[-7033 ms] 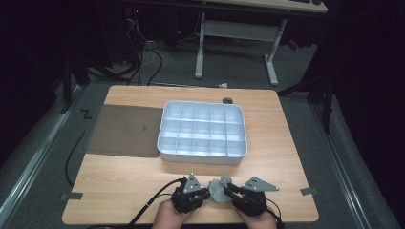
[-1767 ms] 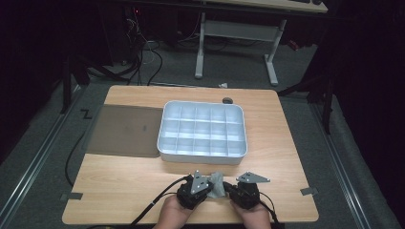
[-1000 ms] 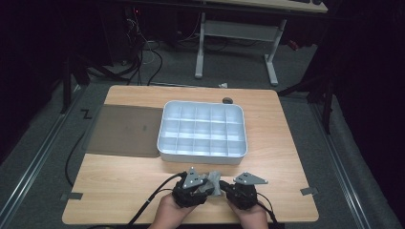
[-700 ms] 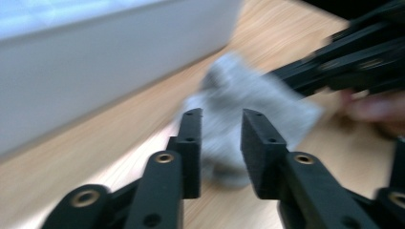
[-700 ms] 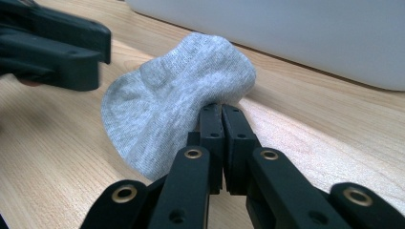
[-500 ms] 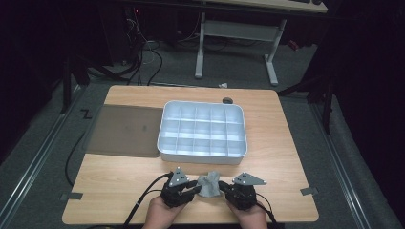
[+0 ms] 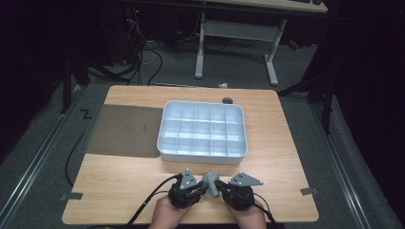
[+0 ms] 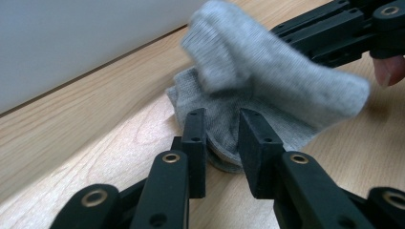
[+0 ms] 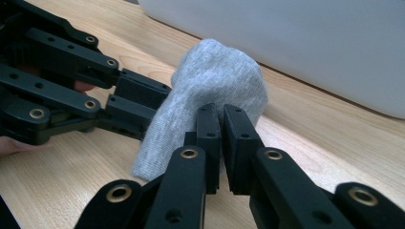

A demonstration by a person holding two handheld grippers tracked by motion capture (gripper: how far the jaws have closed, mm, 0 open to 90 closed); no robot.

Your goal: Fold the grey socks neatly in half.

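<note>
sock (image 7: 211, 185): on the table (image 7: 119, 186), just in front of tray (image 7: 203, 156) wall
my left gripper (image 8: 222, 138): jaws were closing, sock fold between them
my right gripper (image 9: 222, 125): pinched sock edge
room: bare wood left of sock

Changes on record, placed relative to the white compartment tray (image 7: 203, 130):

- Left gripper (image 8: 222, 131): has shifted slightly away from the tray's near edge and to the left; jaws have just been closing, now narrowed around a fold of the grey sock (image 8: 267, 90), whose cloth sits between them.
- Right gripper (image 9: 222, 125): has edged left along the tray's near edge toward its partner; jaws have just eased apart a little, with a pinch of sock held in the narrow gap.
- Grey sock: once flat between the grippers, now bunched and lifted, just short of the tray's near wall.
</note>
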